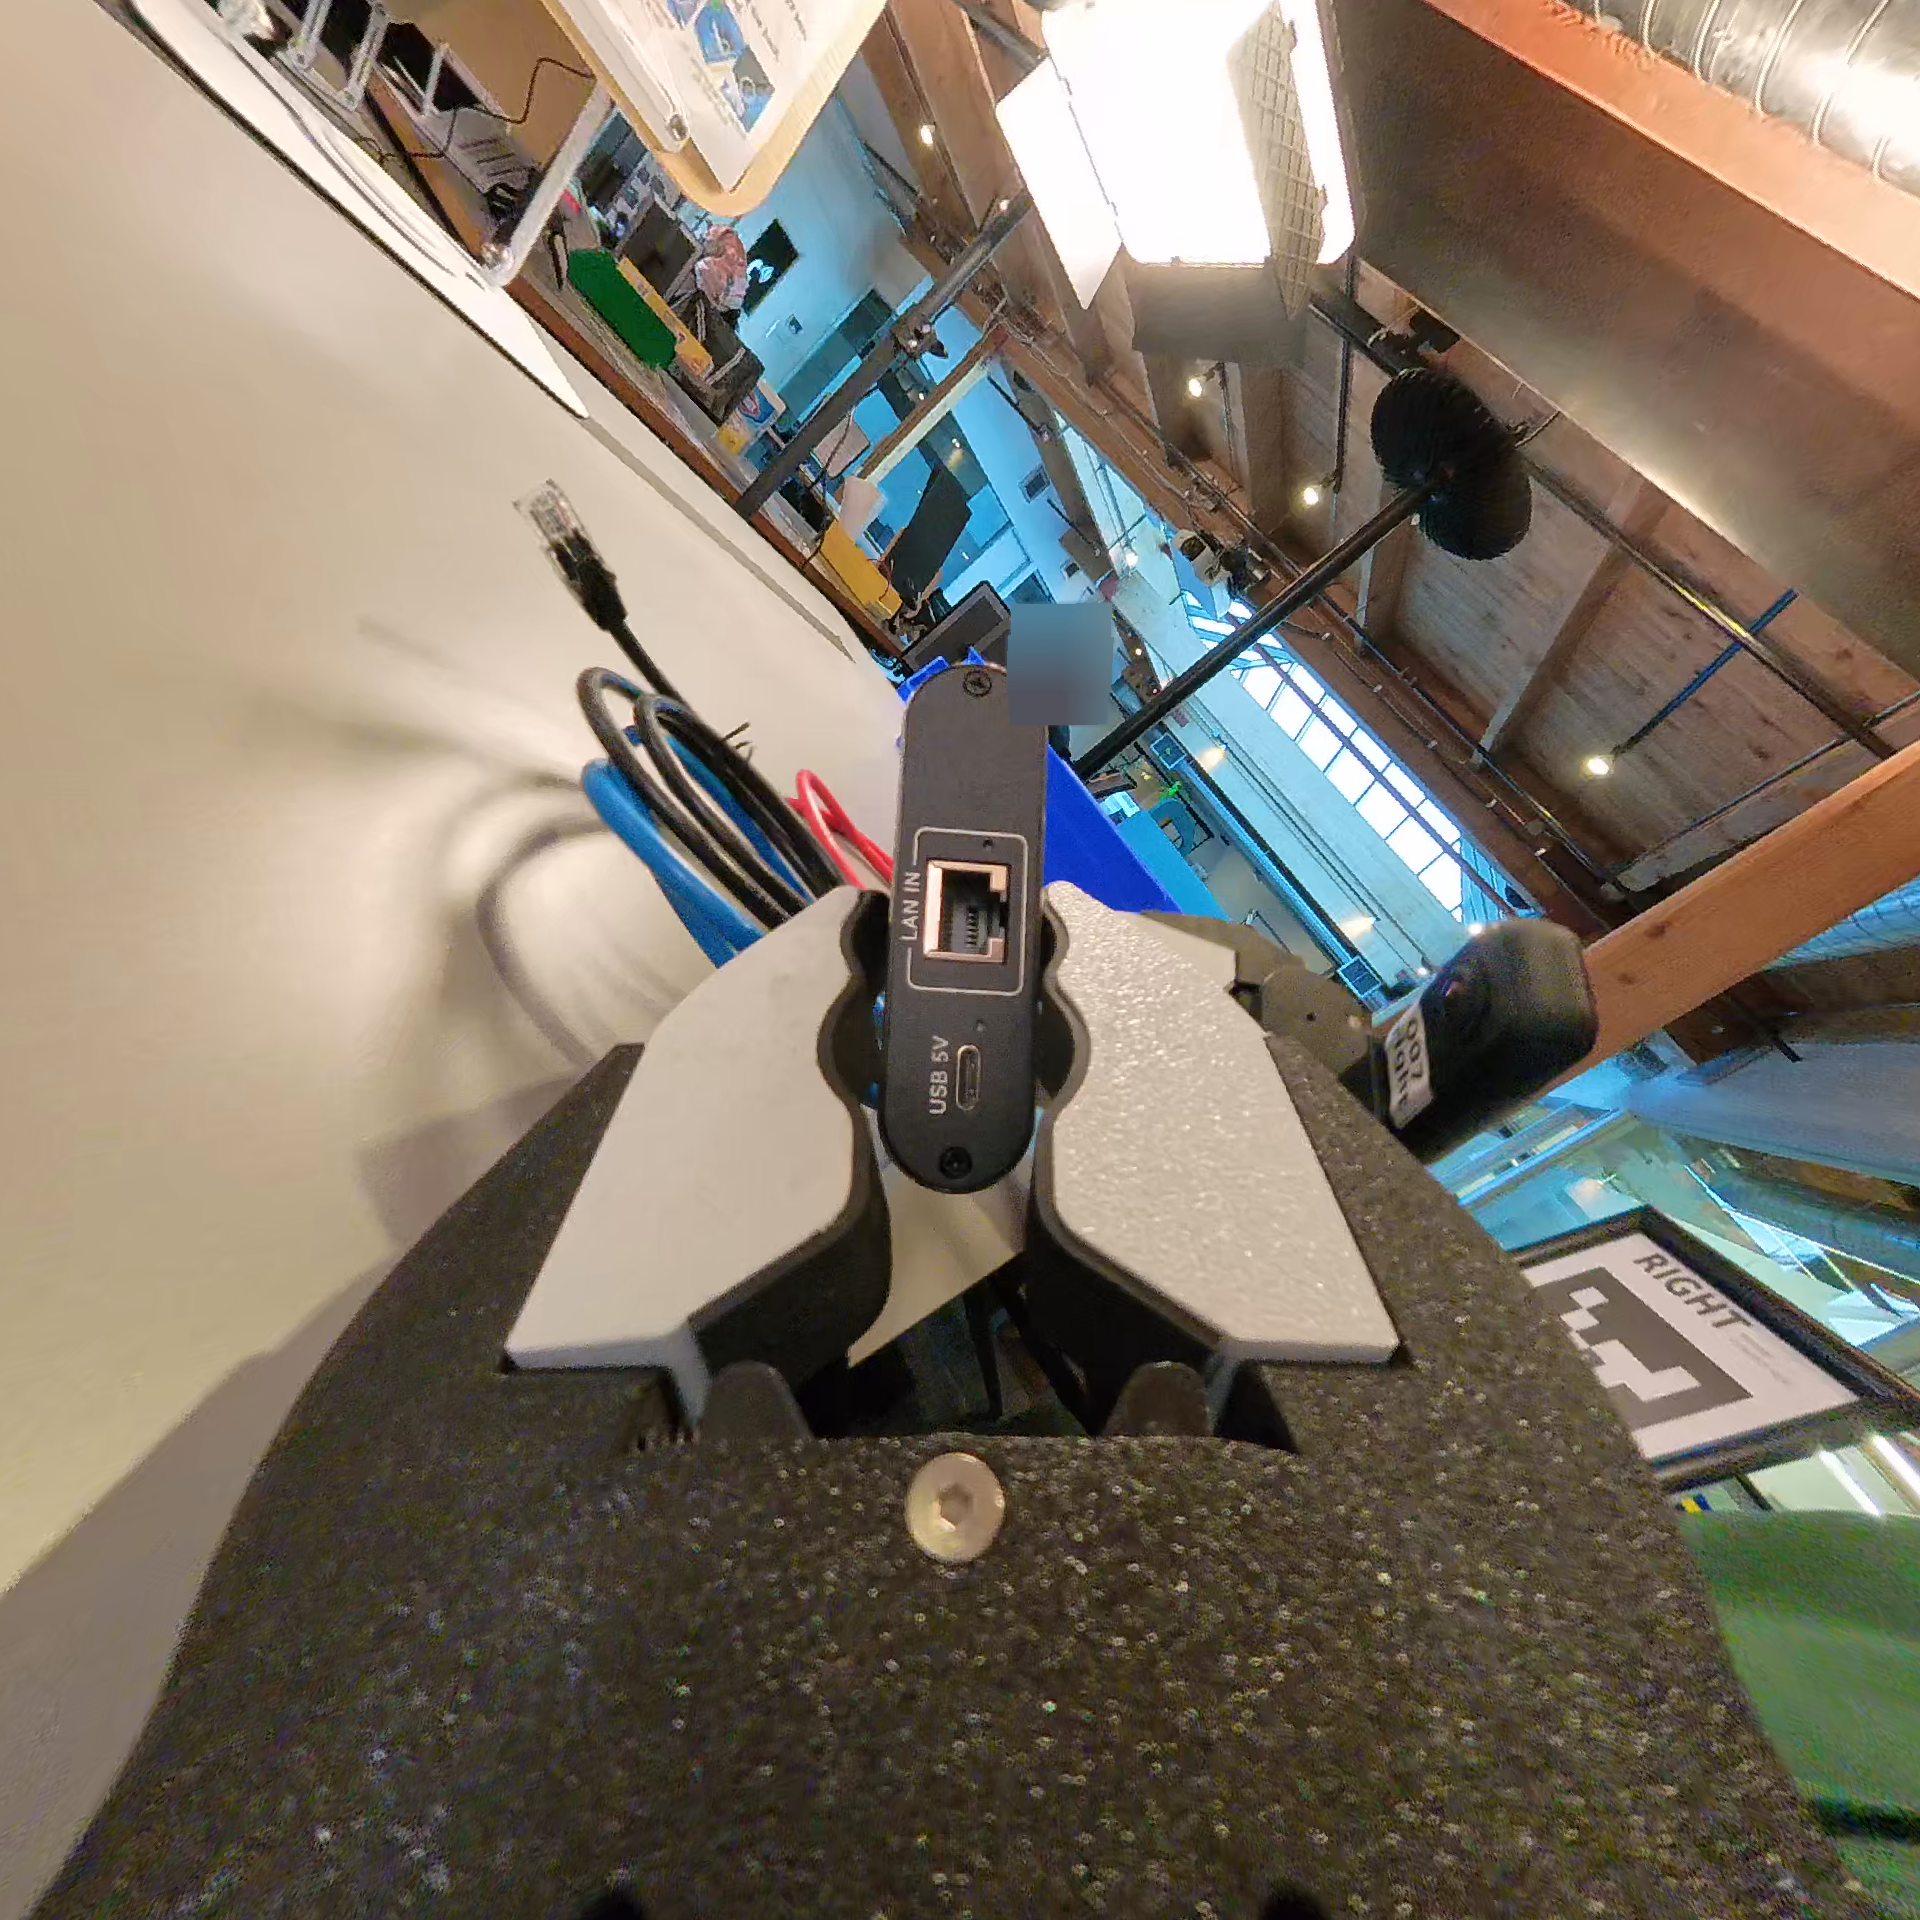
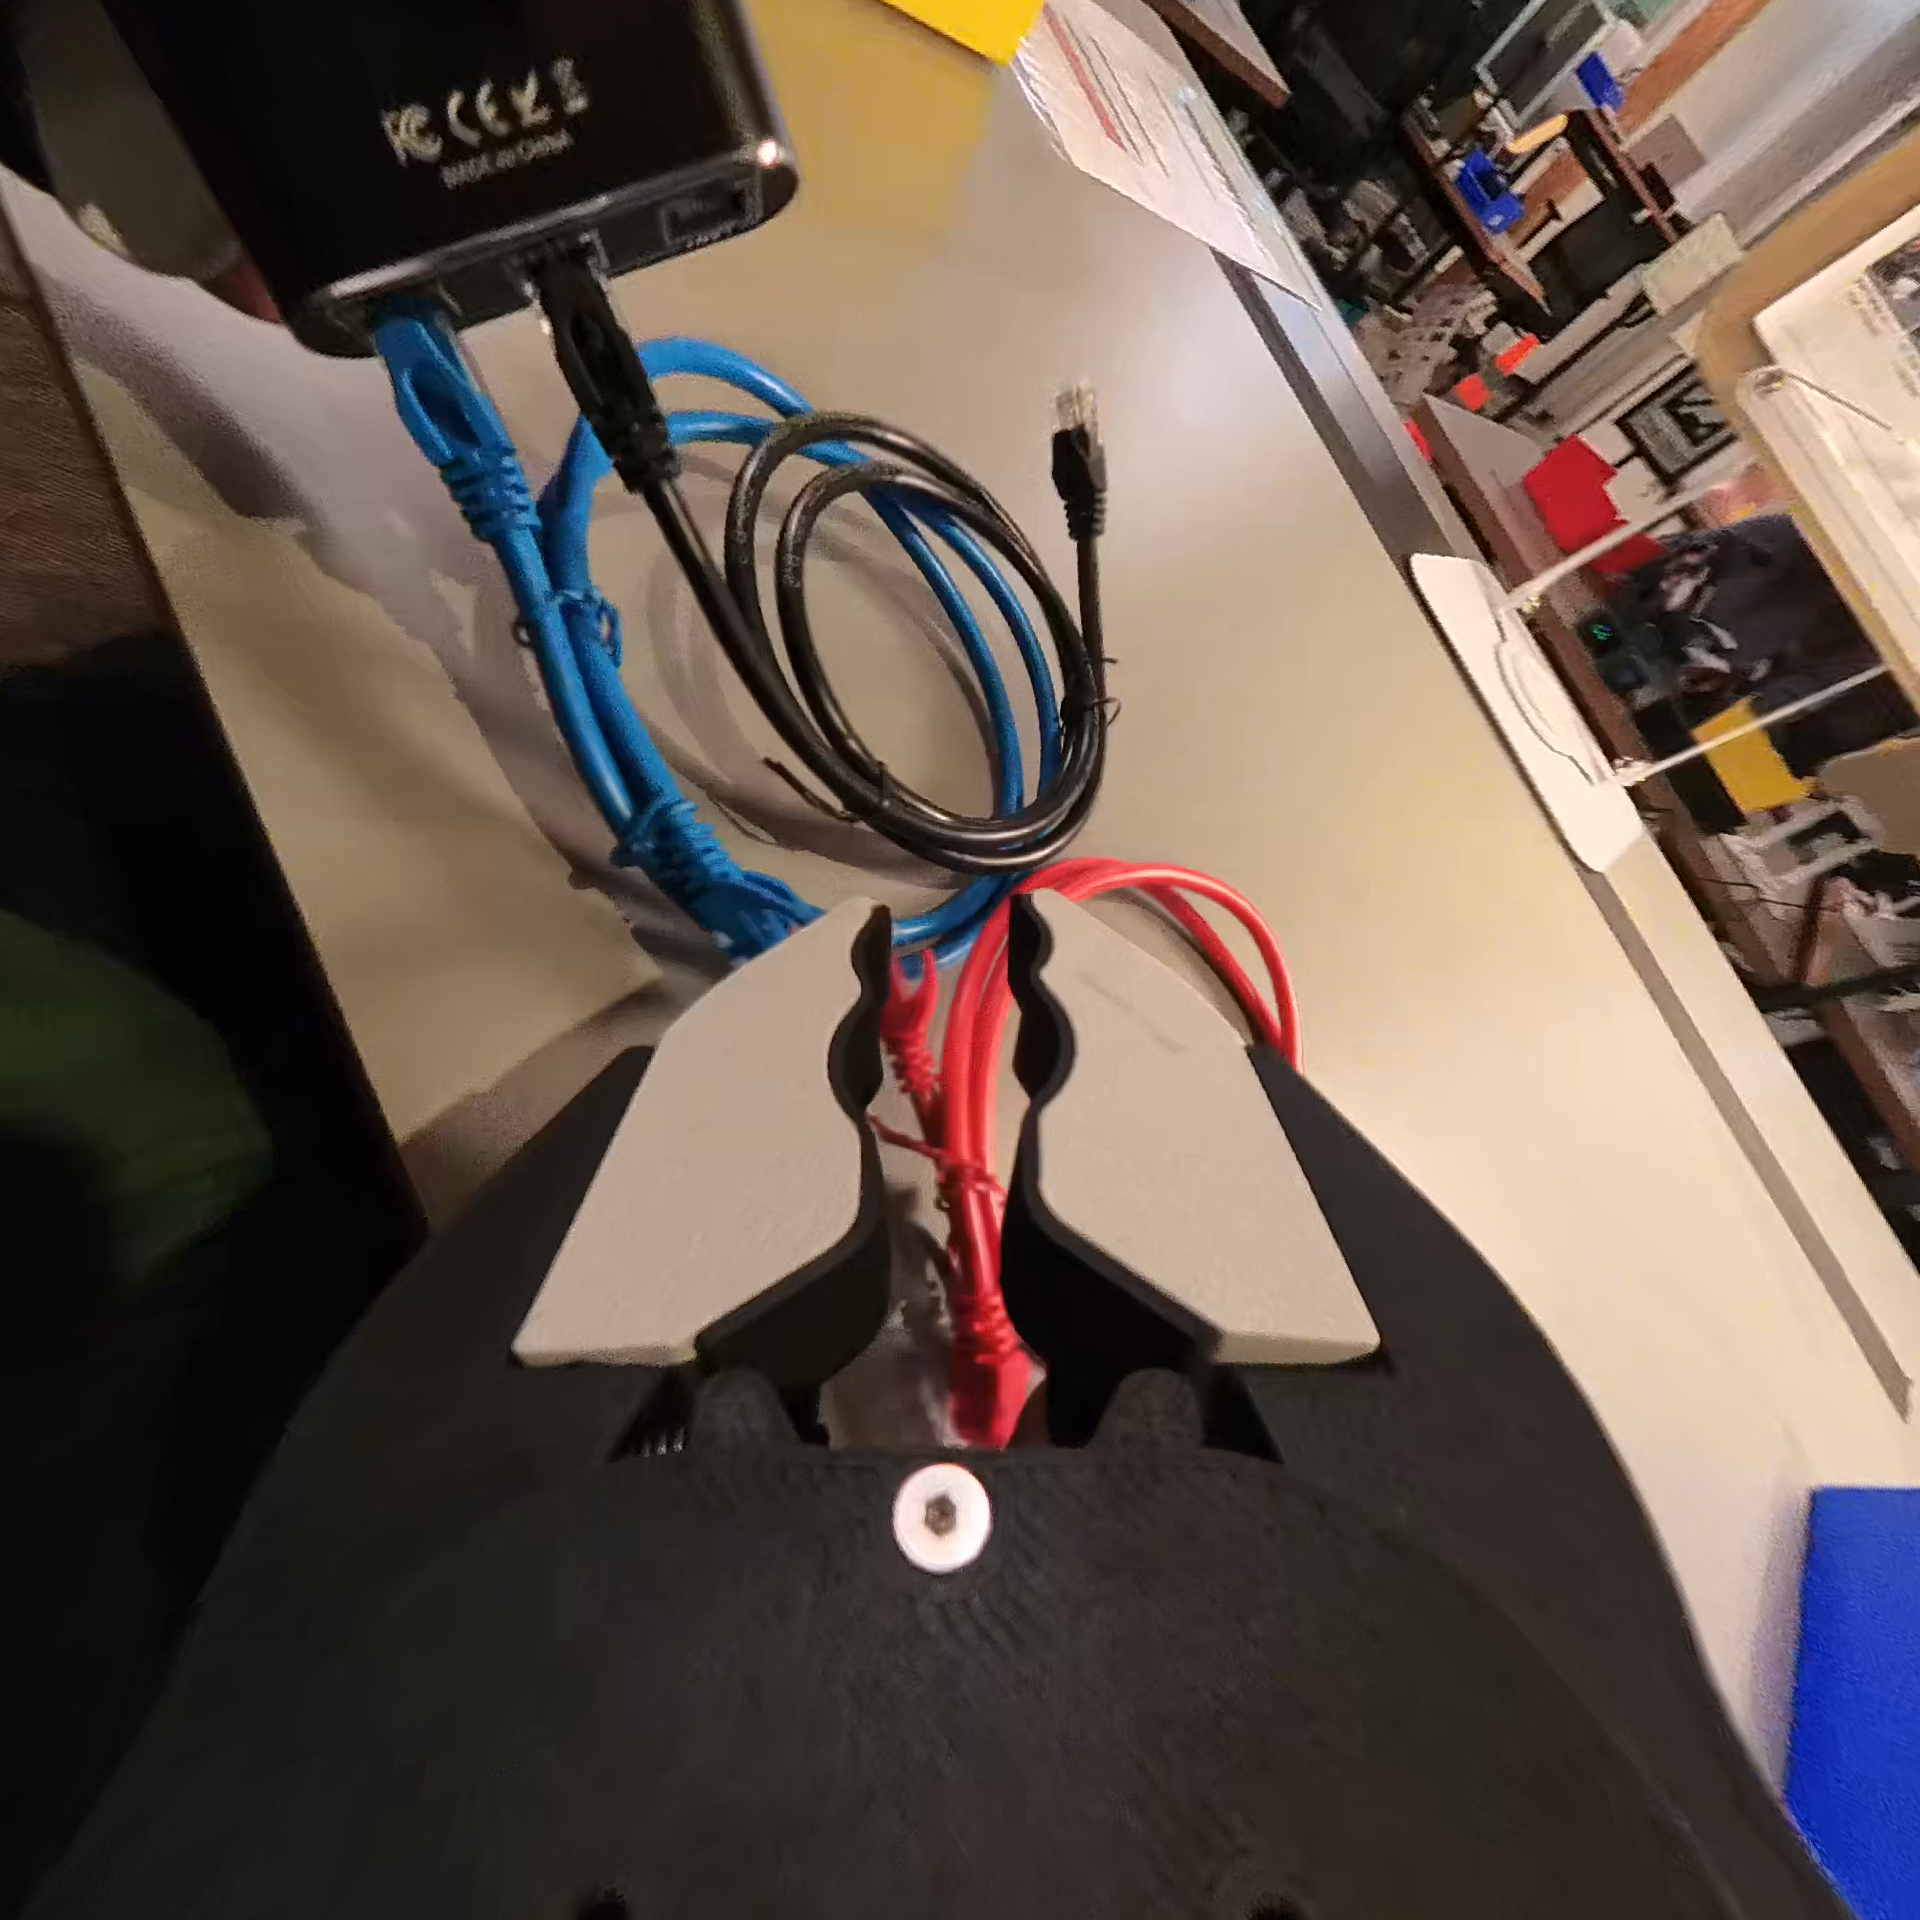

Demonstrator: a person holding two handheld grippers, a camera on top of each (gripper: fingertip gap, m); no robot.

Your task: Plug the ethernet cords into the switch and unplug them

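The switch (image 1: 961, 935) stands on end between the jaws of the left gripper (image 1: 958, 925), above the tabletop (image 1: 260, 623). Two cords (image 2: 623, 416) plug side by side into its lower edge, their coils (image 2: 914, 644) lying on the tabletop beyond. A third cord (image 2: 971, 1143) runs between the jaws of the right gripper (image 2: 951, 935).

Matt black metal switch (image 1: 961, 935); glossy plastic cords (image 2: 914, 644); smooth tbl (image 2: 1195, 727).

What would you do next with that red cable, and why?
Probably close the right gripper on the red cable lying between its open fingers. The blue cable and black cable already sit in the switch, which the left gripper holds.
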